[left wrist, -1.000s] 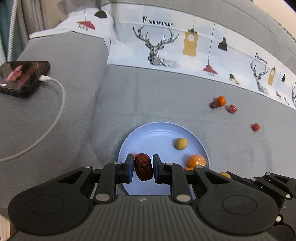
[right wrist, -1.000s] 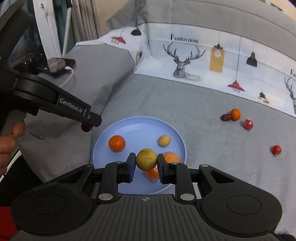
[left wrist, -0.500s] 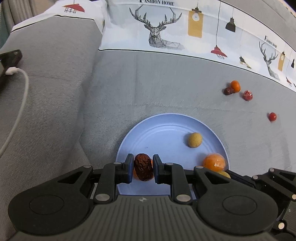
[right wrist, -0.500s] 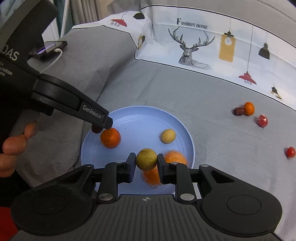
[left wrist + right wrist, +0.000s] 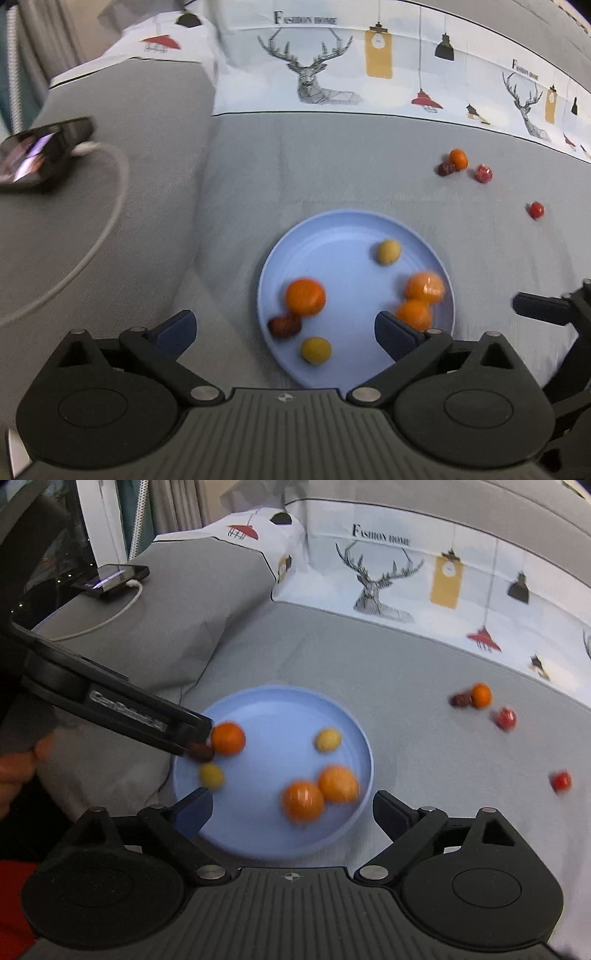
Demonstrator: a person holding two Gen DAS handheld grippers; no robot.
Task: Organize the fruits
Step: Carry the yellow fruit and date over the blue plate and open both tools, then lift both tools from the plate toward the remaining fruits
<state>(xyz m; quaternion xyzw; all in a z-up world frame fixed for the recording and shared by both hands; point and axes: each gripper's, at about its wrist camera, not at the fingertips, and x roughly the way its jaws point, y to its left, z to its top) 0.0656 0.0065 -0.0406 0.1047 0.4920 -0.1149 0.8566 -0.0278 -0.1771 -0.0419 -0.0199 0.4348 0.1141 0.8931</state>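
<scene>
A blue plate (image 5: 343, 229) lies on the grey bed; it also shows in the right wrist view (image 5: 280, 701). It holds three oranges, two yellow-green fruits and a dark red date (image 5: 284, 325). The date (image 5: 201, 752) lies beside one orange (image 5: 228, 738), and a yellow-green fruit (image 5: 211, 775) lies just in front. My left gripper (image 5: 284, 330) is open and empty above the plate's near edge. My right gripper (image 5: 291, 810) is open and empty over the plate's near side. Both views are blurred.
On the bed to the right lie a small orange (image 5: 458, 158), a dark date (image 5: 445, 169) and two red fruits (image 5: 484, 173) (image 5: 535, 209). A phone (image 5: 40, 153) with a white cable sits at left. A deer-print pillow (image 5: 332, 66) lies behind.
Both grippers have opened. The date left the left gripper and the yellow-green fruit left the right gripper; both now lie on the plate. Both grippers have drawn back a little.
</scene>
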